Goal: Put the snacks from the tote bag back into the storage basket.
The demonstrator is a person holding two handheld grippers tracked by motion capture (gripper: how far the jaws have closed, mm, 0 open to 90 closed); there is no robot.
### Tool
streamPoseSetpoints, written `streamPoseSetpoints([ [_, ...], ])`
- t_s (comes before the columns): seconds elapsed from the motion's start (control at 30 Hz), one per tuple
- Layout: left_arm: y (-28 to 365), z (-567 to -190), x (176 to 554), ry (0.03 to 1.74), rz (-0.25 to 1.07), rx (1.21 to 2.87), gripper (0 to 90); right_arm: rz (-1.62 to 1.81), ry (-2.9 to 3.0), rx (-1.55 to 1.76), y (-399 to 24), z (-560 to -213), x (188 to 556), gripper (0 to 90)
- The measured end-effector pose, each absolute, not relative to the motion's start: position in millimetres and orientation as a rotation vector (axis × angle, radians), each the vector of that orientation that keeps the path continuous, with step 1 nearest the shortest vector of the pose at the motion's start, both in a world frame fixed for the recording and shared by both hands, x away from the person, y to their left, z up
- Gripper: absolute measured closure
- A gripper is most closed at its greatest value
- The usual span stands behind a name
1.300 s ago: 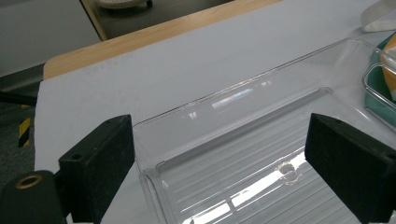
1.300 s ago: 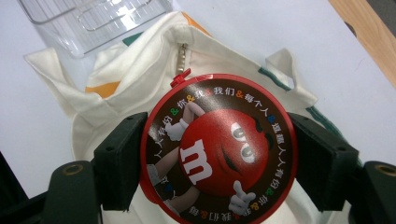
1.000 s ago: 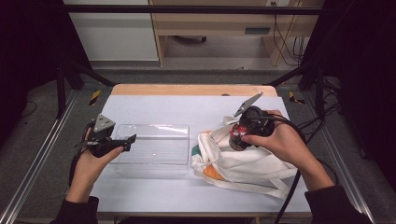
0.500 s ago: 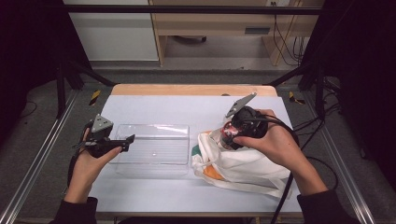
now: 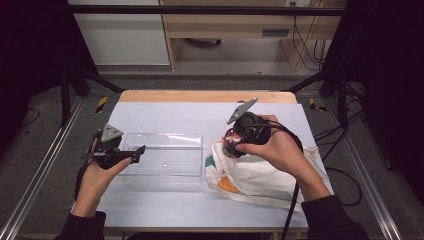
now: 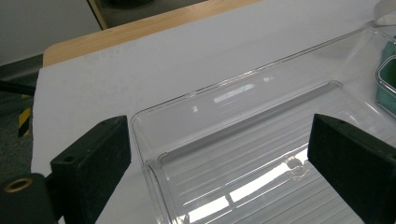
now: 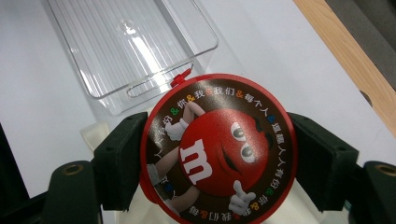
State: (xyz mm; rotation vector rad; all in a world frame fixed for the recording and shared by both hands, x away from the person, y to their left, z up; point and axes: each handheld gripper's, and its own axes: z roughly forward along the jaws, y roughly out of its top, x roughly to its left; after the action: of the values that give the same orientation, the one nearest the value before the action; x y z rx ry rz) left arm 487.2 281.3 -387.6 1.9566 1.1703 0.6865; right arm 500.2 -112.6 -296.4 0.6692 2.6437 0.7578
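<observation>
A round red candy tin (image 7: 217,149) with a cartoon red candy face on its lid sits between the jaws of my right gripper (image 7: 219,161), which is shut on its sides. In the high view the right gripper (image 5: 230,142) holds the tin (image 5: 231,135) just above the top left corner of a white cloth bag (image 5: 260,175), a little right of the clear plastic tray (image 5: 165,157). My left gripper (image 5: 136,154) stands open at the tray's left end. In the left gripper view its jaws (image 6: 219,158) straddle the tray's (image 6: 243,126) near corner, with nothing between them but the tray.
The tray (image 7: 126,51) lies on a white mat (image 5: 200,117) over a wooden table (image 5: 205,95). The bag has orange and green patches, and a green bit (image 6: 388,79) shows through the tray's far wall. Metal rails run along both sides of the table.
My right gripper has moved left with the red tin, from over the bag's middle toward the tray. The left gripper has stayed in place.
</observation>
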Motion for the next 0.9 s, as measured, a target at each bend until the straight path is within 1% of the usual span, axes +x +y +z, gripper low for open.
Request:
streamPoseSetpoints([
  [0.5, 296, -384, 487, 1.2, 0.701, 1.934, 5.9, 0.731, 2.662, 0.638, -93, -298, 511, 26.2],
  [0.9, 295, -384, 487, 1.191, 0.701, 1.945, 5.9, 0.72, 2.677, 0.606, -74, -301, 521, 26.2],
])
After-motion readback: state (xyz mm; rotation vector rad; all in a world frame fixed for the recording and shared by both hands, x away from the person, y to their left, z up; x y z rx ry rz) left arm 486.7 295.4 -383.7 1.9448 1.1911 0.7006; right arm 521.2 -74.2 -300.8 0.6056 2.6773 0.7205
